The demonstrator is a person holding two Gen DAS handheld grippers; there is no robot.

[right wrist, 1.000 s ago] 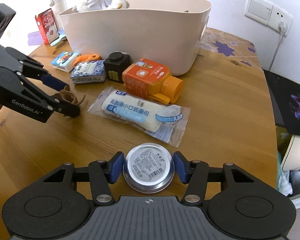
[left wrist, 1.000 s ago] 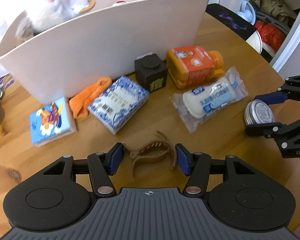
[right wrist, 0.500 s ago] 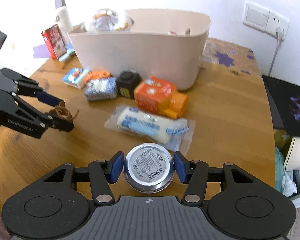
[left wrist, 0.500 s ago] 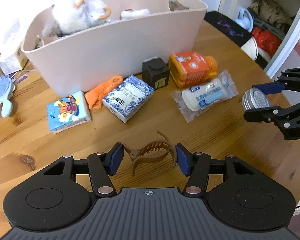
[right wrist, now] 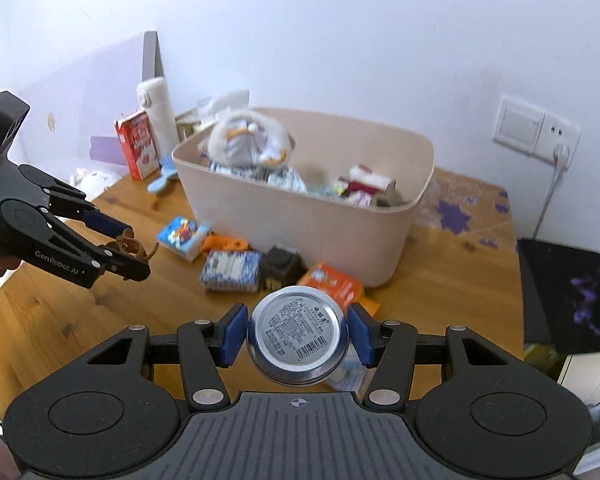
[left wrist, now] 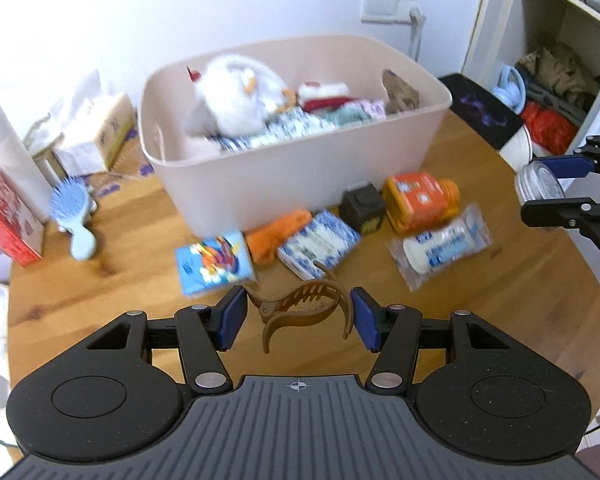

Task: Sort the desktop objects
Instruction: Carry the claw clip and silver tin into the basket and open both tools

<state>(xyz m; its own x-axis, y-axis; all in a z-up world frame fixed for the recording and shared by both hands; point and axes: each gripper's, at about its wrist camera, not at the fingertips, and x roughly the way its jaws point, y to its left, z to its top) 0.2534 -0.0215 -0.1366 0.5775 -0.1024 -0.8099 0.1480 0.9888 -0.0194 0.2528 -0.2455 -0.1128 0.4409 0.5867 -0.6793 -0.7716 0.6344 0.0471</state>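
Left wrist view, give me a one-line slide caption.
Left gripper holds a brown hair claw clip above the wooden table, facing the filled beige bin.

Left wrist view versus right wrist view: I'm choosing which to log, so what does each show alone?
Only the left wrist view shows the open shelf unit.

Only the right wrist view shows the white thermos flask.

Both show the beige plastic bin, the left gripper clamping the brown hair claw clip, and the right gripper clamping the round silver tin.
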